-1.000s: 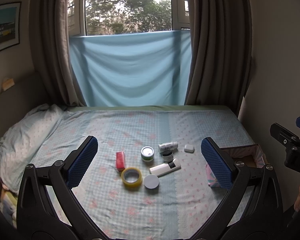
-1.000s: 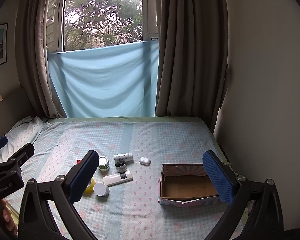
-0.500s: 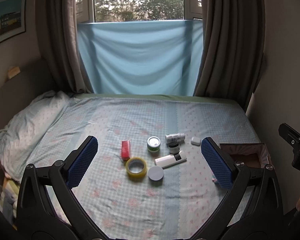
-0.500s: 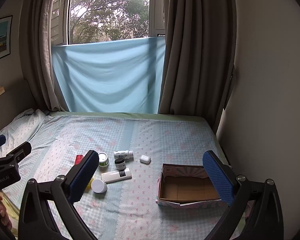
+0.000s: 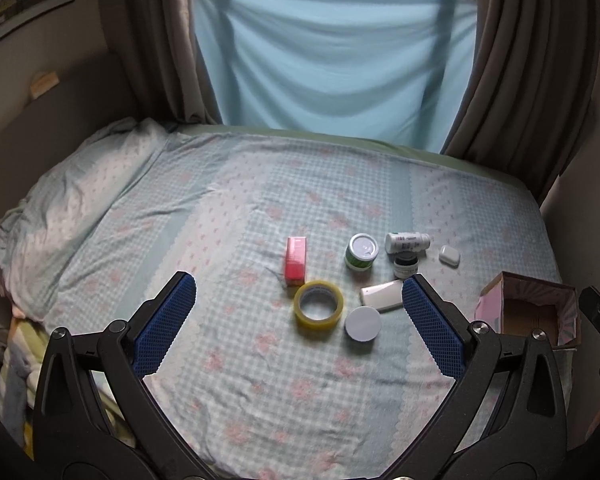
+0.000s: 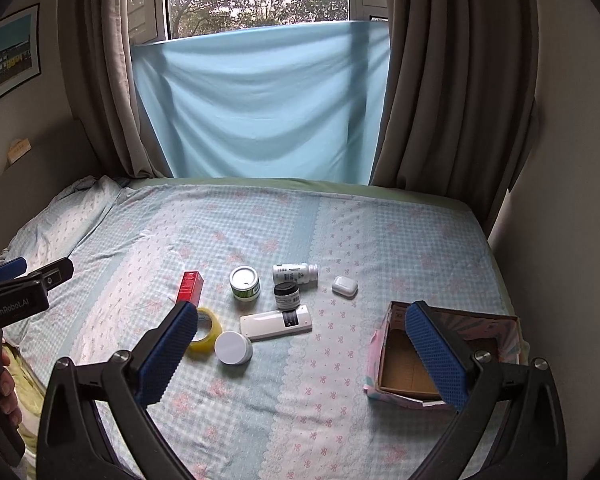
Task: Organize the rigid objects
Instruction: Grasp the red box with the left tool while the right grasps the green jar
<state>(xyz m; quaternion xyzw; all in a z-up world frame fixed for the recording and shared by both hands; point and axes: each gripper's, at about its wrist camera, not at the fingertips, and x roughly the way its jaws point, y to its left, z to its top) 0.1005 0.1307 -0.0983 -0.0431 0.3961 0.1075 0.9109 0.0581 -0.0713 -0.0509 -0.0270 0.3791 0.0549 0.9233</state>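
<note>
Small objects lie in a cluster on the bed: a red box (image 5: 296, 261), a yellow tape roll (image 5: 319, 309), a white round lid (image 5: 363, 323), a green-labelled tin (image 5: 362, 251), a white bottle on its side (image 5: 407, 242), a small dark jar (image 5: 406, 265), a white remote (image 6: 276, 322) and a white earbud case (image 5: 449, 256). An open cardboard box (image 6: 440, 354) stands to their right. My left gripper (image 5: 296, 320) is open above the tape roll. My right gripper (image 6: 300, 344) is open, between the cluster and the box. Both are empty.
The bed has a blue checked sheet (image 5: 260, 380) with a bunched pillow (image 5: 72, 208) at the left. Curtains and a blue cloth (image 6: 260, 104) hang behind the bed. A wall (image 6: 572, 200) runs close along the right side.
Both grippers have moved forward and tilted down toward the bed, so the objects look larger and nearer. Nothing on the bed has moved. Both grippers stay open.
</note>
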